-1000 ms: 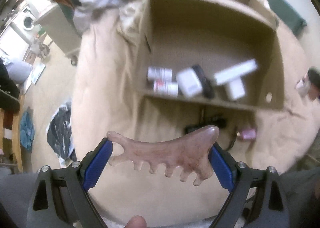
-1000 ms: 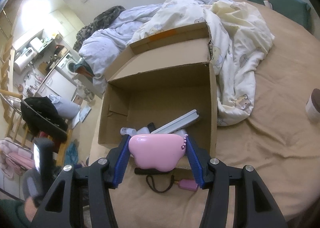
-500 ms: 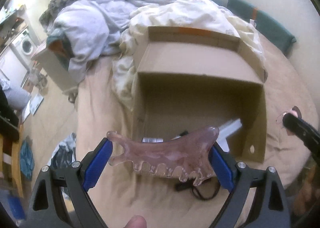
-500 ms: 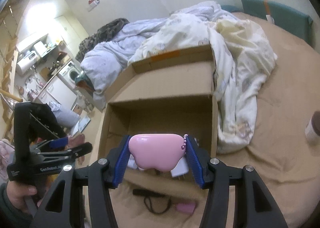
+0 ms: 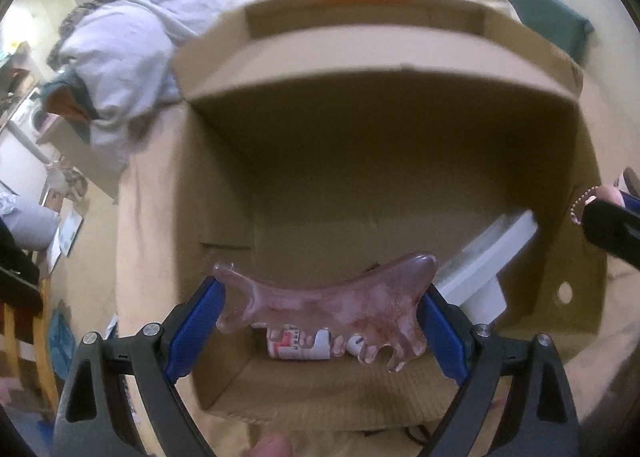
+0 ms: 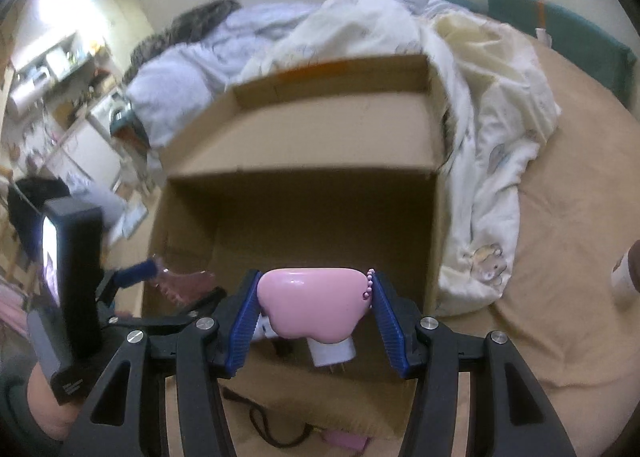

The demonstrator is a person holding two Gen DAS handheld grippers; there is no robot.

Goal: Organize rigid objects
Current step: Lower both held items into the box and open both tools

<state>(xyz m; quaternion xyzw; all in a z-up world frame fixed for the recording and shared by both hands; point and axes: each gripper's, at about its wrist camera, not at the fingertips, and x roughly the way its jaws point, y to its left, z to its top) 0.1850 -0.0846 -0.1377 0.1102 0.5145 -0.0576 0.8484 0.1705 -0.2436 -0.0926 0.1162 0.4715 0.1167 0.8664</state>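
My left gripper (image 5: 320, 309) is shut on a translucent pink stone comb (image 5: 332, 307) with several teeth pointing down, held across its blue pads over the near edge of an open cardboard box (image 5: 224, 177). My right gripper (image 6: 312, 305) is shut on a glossy pink rounded case (image 6: 314, 303) with a bead chain, also above the box's (image 6: 304, 137) near side. Inside the box lie a small red-and-white bottle (image 5: 298, 345), a long white box (image 5: 486, 253) and a white plug adapter (image 6: 332, 351). The left gripper with the comb (image 6: 180, 283) shows at the left of the right wrist view.
The box stands on a tan bed sheet (image 6: 560, 277). Crumpled white and lilac bedding (image 6: 480, 105) lies behind and to its right. A black cord (image 6: 264, 423) and a small pink thing (image 6: 344, 439) lie on the sheet before the box. A cup (image 6: 628, 273) stands at far right.
Both grippers have moved toward the box and a little lower; the box now fills each view. The comb and the pink case stay gripped as before.
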